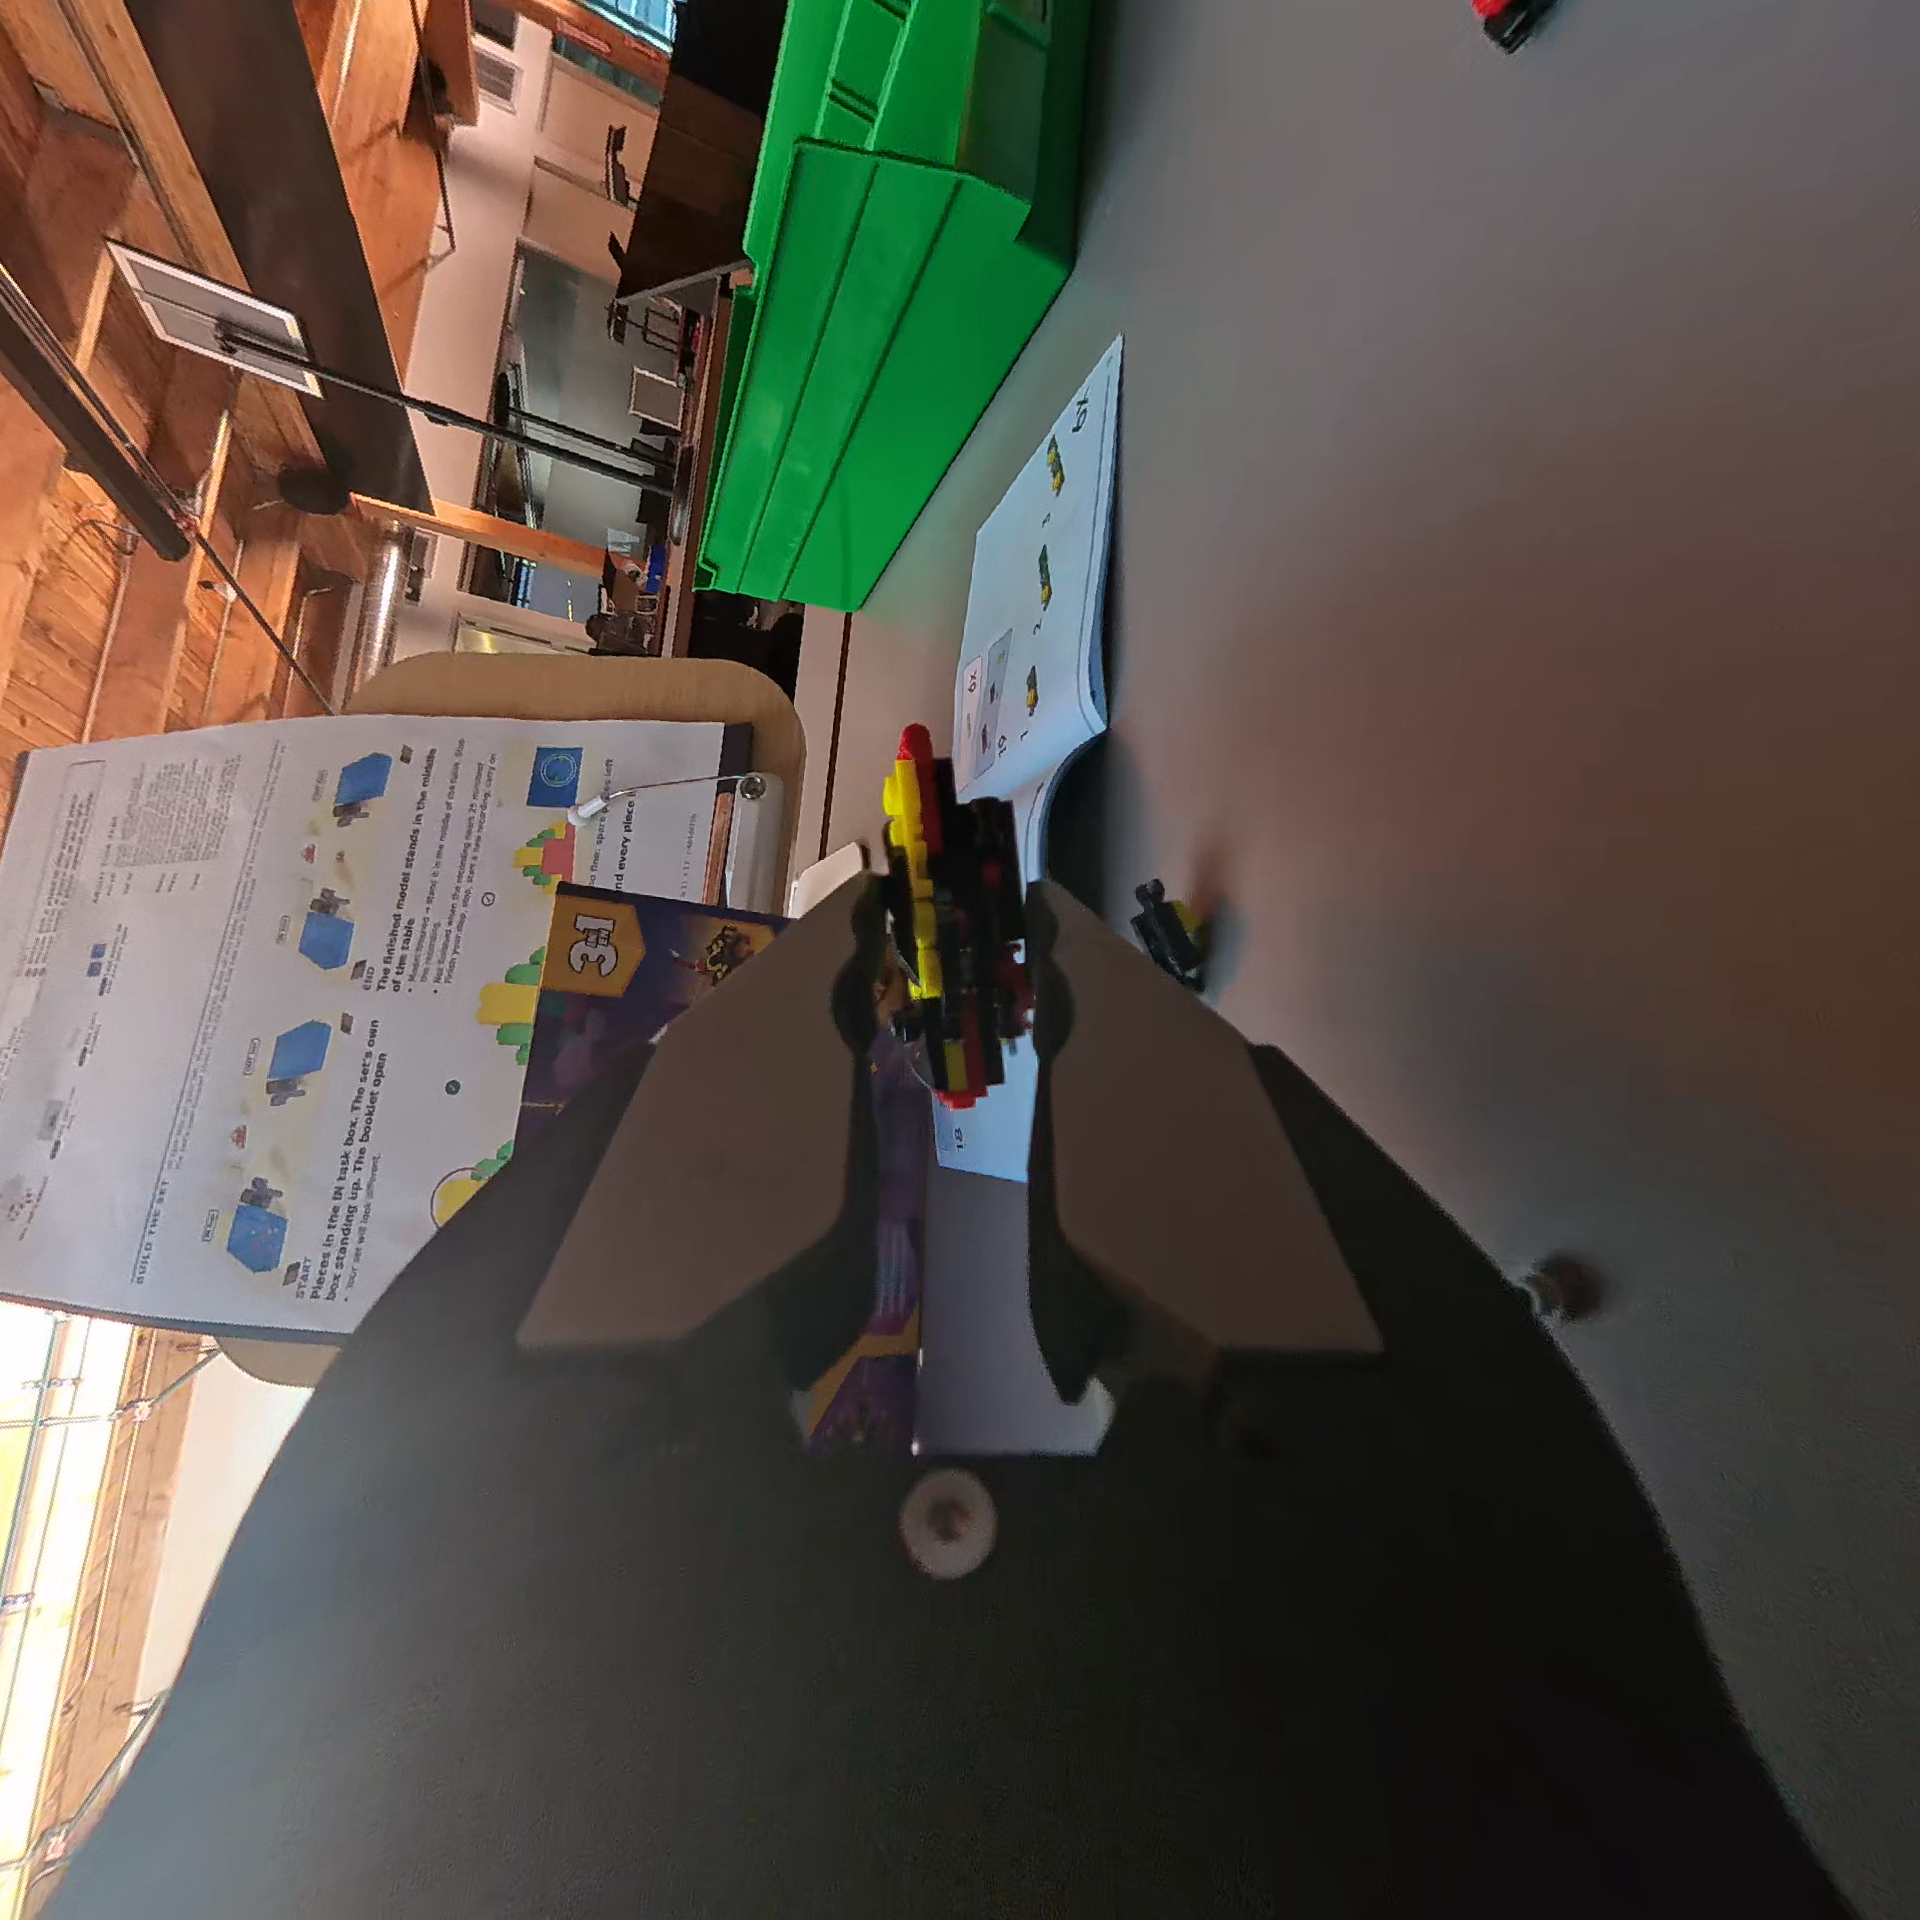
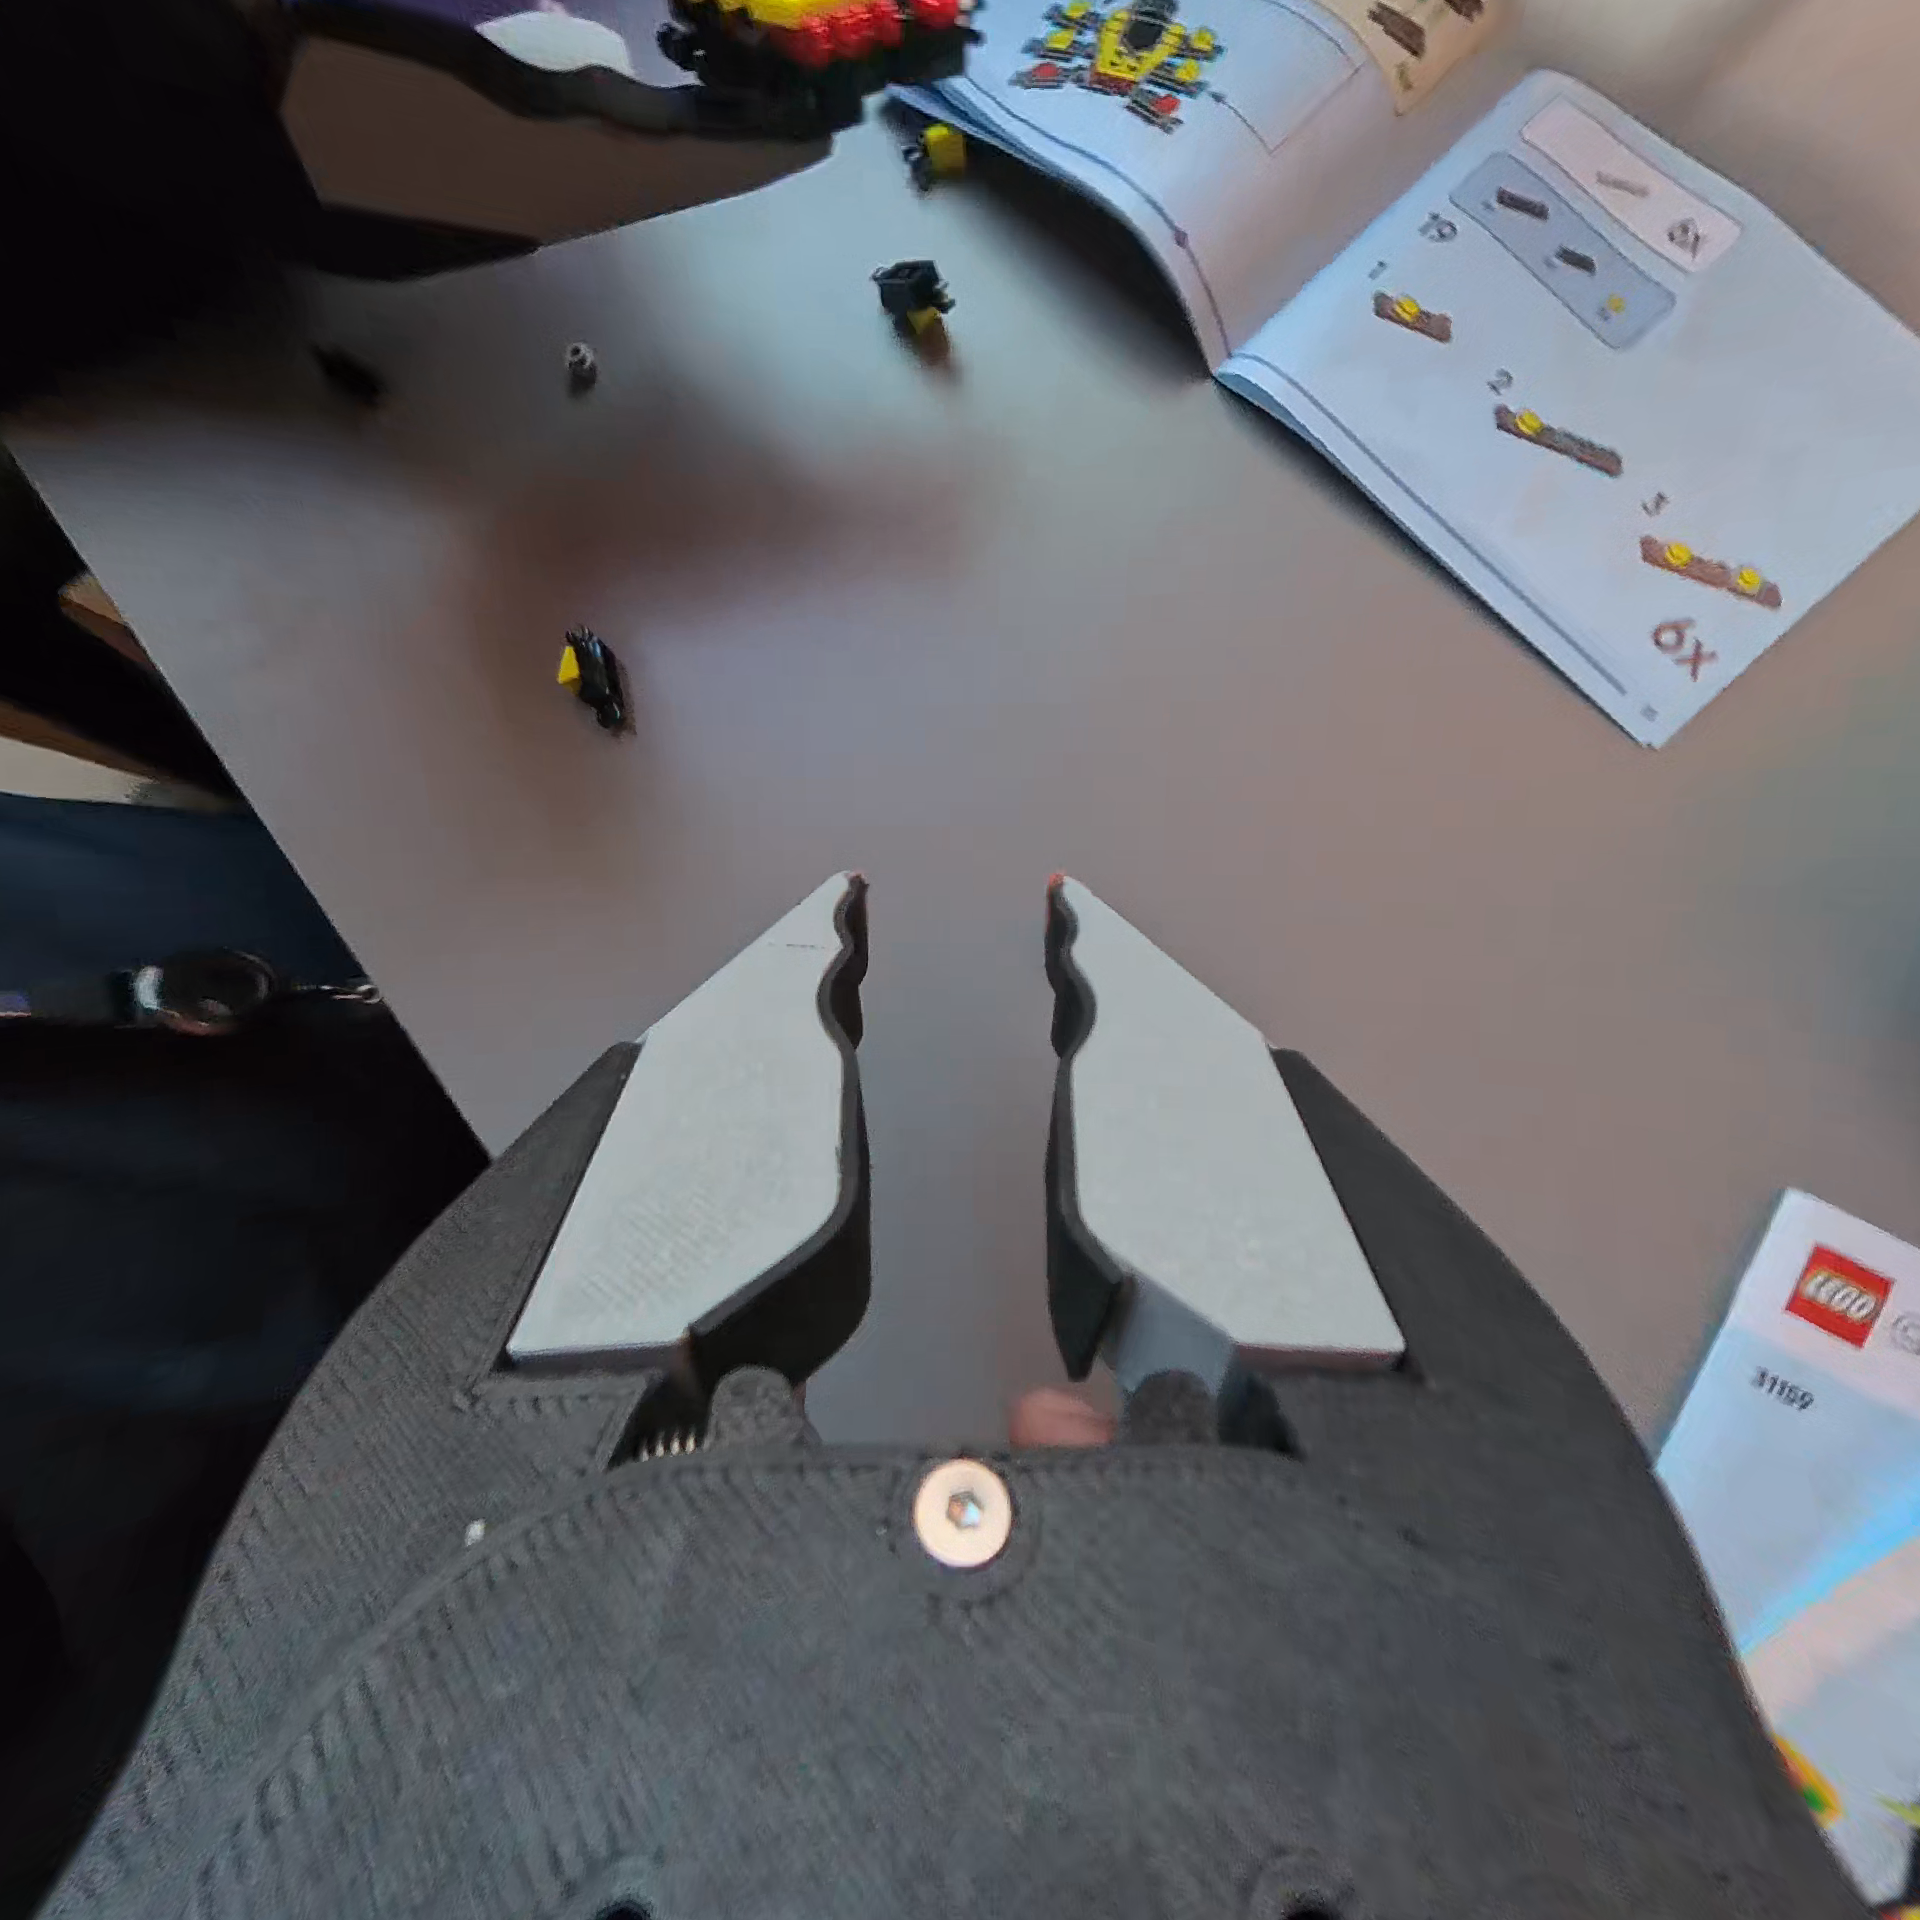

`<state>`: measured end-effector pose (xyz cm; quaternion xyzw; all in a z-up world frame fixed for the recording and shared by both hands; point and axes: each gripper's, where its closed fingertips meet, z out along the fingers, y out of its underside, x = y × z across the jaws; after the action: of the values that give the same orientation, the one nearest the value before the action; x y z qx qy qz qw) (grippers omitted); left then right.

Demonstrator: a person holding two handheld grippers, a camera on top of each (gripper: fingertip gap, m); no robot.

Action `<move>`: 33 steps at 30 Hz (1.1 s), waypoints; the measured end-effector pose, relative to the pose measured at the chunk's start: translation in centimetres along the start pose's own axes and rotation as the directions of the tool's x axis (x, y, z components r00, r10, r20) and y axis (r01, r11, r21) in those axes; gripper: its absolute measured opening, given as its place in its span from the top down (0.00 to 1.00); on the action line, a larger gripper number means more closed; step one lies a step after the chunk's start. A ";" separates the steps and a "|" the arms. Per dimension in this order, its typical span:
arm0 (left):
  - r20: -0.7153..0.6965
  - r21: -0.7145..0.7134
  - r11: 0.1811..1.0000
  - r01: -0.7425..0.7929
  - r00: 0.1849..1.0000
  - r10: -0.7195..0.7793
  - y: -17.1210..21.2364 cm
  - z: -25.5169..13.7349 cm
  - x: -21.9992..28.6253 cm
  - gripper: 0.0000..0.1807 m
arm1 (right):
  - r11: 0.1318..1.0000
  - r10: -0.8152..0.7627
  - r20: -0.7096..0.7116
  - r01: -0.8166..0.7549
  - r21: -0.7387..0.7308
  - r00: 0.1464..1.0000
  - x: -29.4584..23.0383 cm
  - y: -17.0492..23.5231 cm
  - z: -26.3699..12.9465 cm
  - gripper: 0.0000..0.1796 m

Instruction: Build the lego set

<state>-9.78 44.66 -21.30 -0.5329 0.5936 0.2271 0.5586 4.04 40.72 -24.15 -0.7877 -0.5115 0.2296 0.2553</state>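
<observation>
My left gripper [image 1: 951, 940] is shut on a black, yellow and red lego model [image 1: 951, 914] and holds it above the grey table, with the view rolled sideways. The same model [image 2: 821, 42] and the left gripper show at the top left of the right wrist view. My right gripper [image 2: 954, 883] is open and empty over bare table. Small black-and-yellow lego assemblies lie on the table: one [image 2: 592, 675] ahead to the left, one [image 2: 914, 296] farther off, one [image 2: 940, 151] by the booklet, and one [image 1: 1174, 930] beside the held model in the left wrist view.
An open instruction booklet [image 2: 1507, 364] lies at the far right, also in the left wrist view [image 1: 1049, 582]. A second booklet [image 2: 1808, 1475] lies at the right edge. Green bins [image 1: 883, 343], a lego box [image 1: 665, 997] and a printed sheet [image 1: 260, 1018] stand beyond. A small grey piece [image 2: 580, 364] lies loose. Left tips to right tips: about 15 cm.
</observation>
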 end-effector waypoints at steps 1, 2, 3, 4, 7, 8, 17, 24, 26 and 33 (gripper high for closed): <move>-0.004 0.002 1.000 -0.002 1.000 0.002 -0.1 0.0 0.1 0.87 | 0.998 -0.056 -0.060 0.056 -0.016 0.997 0.6 0.1 0.5 0.81; -0.007 0.004 1.000 -0.007 1.000 0.007 -0.2 0.1 0.3 0.87 | 0.993 -0.115 -0.108 0.110 -0.051 0.988 1.2 0.5 1.0 0.77; -0.009 0.004 1.000 -0.012 1.000 0.012 -0.3 0.1 0.4 0.88 | 0.984 -0.161 -0.108 0.151 -0.095 0.981 1.4 1.0 1.6 0.76; -0.007 0.001 1.000 -0.019 1.000 0.019 -0.3 0.1 0.5 0.88 | 0.976 -0.181 -0.070 0.171 -0.134 0.981 1.1 1.6 2.2 0.77; 0.011 -0.009 1.000 -0.030 0.999 0.030 -0.2 -0.1 0.2 0.87 | 0.969 -0.178 0.062 0.186 -0.162 0.982 -0.7 2.3 2.7 0.78; 0.015 -0.009 1.000 -0.025 1.000 0.025 -0.2 -0.2 0.0 0.87 | 0.964 -0.186 0.091 0.200 -0.176 0.978 -1.2 2.6 2.5 0.79; 0.004 0.003 1.000 -0.012 1.000 0.012 -0.4 -0.1 0.1 0.87 | 0.959 -0.153 -0.016 0.144 -0.242 0.988 -0.4 5.1 -0.9 0.80; 0.000 -0.008 1.000 -0.024 1.000 0.024 -0.4 0.0 0.4 0.87 | 0.940 -0.301 0.014 0.299 -0.164 0.954 -1.7 2.0 1.6 0.68; 0.006 -0.013 1.000 -0.026 1.000 0.026 -0.2 -0.1 0.3 0.87 | 0.929 -0.296 0.079 0.306 -0.206 0.952 -2.2 2.8 2.2 0.67; -0.009 -0.003 1.000 -0.005 1.000 0.005 -0.1 -0.1 0.3 0.87 | 0.920 -0.232 0.097 0.251 -0.300 0.968 -1.2 5.9 0.0 0.67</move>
<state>-9.64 44.43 -21.49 -0.5332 0.5972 0.2271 0.5545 7.66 37.60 -27.82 -0.7417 -0.6416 0.1365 0.1398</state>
